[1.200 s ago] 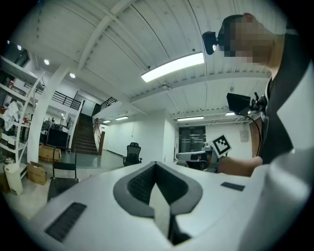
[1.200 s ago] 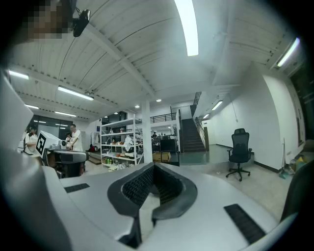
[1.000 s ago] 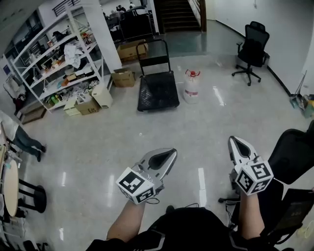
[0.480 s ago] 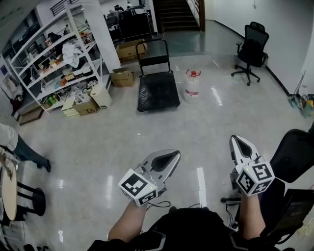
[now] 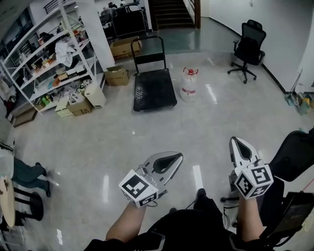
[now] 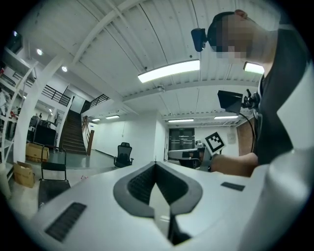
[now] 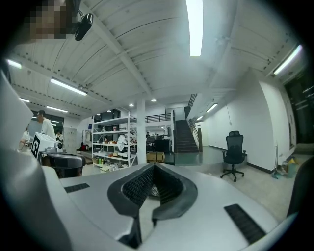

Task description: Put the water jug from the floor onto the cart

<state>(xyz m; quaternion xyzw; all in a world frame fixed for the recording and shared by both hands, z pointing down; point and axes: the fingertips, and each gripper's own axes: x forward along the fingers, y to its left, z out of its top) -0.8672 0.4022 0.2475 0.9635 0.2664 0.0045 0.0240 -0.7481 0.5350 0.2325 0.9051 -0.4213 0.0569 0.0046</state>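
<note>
The clear water jug (image 5: pixel 189 87) with a red cap stands upright on the shiny floor, far ahead of me. It is just right of the black platform cart (image 5: pixel 153 89), whose upright handle faces the far side. My left gripper (image 5: pixel 180 156) is held low and level in front of me, shut and empty. My right gripper (image 5: pixel 234 140) is beside it, also shut with nothing in it. Both are far short of the jug. In the left gripper view the shut gripper (image 6: pixel 156 163) points past the cart (image 6: pixel 51 188). The right gripper view shows that gripper (image 7: pixel 153 166) with pads together.
White shelving (image 5: pixel 49 63) with cardboard boxes (image 5: pixel 117 75) lines the left. An office chair (image 5: pixel 249 49) stands at the far right and stairs (image 5: pixel 169 12) rise behind the cart. A person (image 5: pixel 24 171) and a stool (image 5: pixel 29 206) are at my left, a black chair (image 5: pixel 294 157) at my right.
I have stepped forward, so the cart and jug sit slightly lower and further left in the head view. The person at the left has shifted. Both grippers stay shut.
</note>
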